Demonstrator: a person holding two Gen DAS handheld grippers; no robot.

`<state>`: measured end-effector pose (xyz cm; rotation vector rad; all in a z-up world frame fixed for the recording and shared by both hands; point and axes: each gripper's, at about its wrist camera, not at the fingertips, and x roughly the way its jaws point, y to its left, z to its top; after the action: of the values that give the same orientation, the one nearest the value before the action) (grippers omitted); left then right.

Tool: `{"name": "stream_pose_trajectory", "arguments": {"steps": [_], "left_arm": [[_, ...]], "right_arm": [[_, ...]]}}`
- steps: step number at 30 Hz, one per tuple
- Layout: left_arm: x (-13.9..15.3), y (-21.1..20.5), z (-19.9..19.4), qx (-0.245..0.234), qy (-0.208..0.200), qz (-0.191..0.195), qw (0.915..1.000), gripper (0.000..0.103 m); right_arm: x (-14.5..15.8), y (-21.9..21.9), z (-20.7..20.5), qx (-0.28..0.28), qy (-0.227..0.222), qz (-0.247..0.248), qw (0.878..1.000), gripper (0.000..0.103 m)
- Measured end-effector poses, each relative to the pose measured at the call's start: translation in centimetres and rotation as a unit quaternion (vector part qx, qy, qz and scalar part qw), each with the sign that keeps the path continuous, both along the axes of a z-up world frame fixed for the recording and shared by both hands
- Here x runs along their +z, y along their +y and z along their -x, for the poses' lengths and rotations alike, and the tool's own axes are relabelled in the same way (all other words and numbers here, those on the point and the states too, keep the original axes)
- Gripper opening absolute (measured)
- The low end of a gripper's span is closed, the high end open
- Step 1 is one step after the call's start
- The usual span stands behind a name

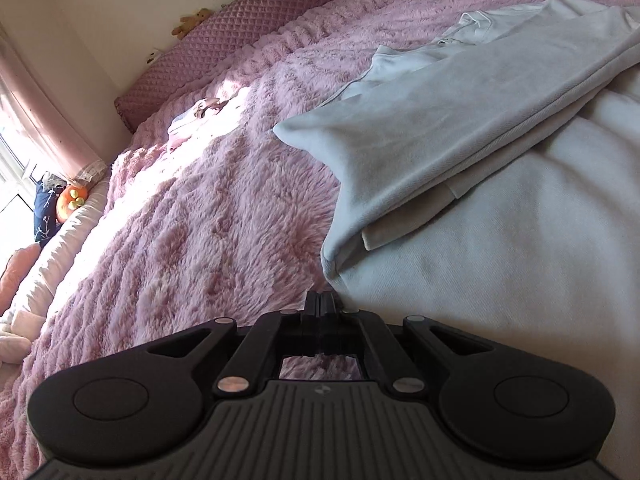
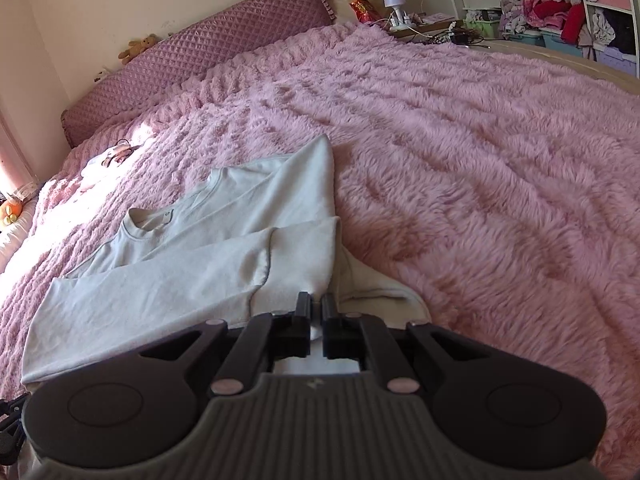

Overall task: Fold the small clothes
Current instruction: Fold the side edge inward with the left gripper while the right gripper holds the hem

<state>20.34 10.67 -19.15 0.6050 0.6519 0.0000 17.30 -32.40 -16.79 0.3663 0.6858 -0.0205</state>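
Observation:
A pale grey-white long-sleeved top (image 2: 224, 240) lies on the pink fluffy bedspread (image 2: 460, 160), its sleeves folded across the body. My right gripper (image 2: 315, 300) is shut on the top's cloth at its right edge. In the left wrist view the same top (image 1: 460, 152) fills the right half, with a folded sleeve across it. My left gripper (image 1: 321, 300) is shut at the top's left edge; whether cloth is pinched between the fingers I cannot tell.
A purple quilted headboard cushion (image 2: 192, 52) runs along the wall with a small teddy bear (image 2: 138, 48) on it. A small pink garment (image 1: 196, 114) lies near the cushion. A nightstand with a lamp (image 2: 394, 4) and cluttered shelves (image 2: 560, 4) stand beyond the bed.

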Motion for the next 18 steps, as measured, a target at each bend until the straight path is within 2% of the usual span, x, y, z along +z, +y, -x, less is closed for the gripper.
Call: {"name": "stream_pose_trajectory", "arguments": {"steps": [1, 2, 6, 9, 10, 13, 18], "left_arm": [[0.3, 0.0, 0.4, -0.003, -0.006, -0.002, 1.0000, 0.000], [0.7, 0.0, 0.6, -0.005, -0.011, 0.003, 0.9999, 0.000], [3.6, 0.1, 1.7, -0.005, -0.055, 0.052, 0.9971, 0.001], [6.4, 0.3, 0.9, -0.019, -0.077, 0.150, 0.9855, 0.004], [6.9, 0.3, 0.3, -0.026, -0.075, 0.181, 0.9803, 0.006], [6.8, -0.2, -1.6, -0.019, -0.061, 0.226, 0.9719, 0.007], [4.4, -0.1, -4.4, 0.031, -0.021, 0.246, 0.9684, 0.007]], "right_arm": [[-0.5, -0.1, 0.0, 0.001, 0.007, -0.006, 1.000, 0.001], [-0.6, -0.3, 0.1, -0.004, 0.008, -0.010, 1.000, 0.006], [0.4, -0.8, 1.1, -0.030, -0.019, -0.012, 0.999, 0.008], [1.6, -0.7, 1.0, -0.020, -0.037, -0.008, 0.999, 0.014], [1.9, -0.5, 0.8, -0.015, -0.040, -0.007, 0.999, 0.016], [2.6, 0.0, 0.1, -0.001, -0.049, -0.007, 0.999, 0.016], [2.4, 1.1, -1.5, 0.020, -0.050, -0.014, 0.998, 0.023]]}}
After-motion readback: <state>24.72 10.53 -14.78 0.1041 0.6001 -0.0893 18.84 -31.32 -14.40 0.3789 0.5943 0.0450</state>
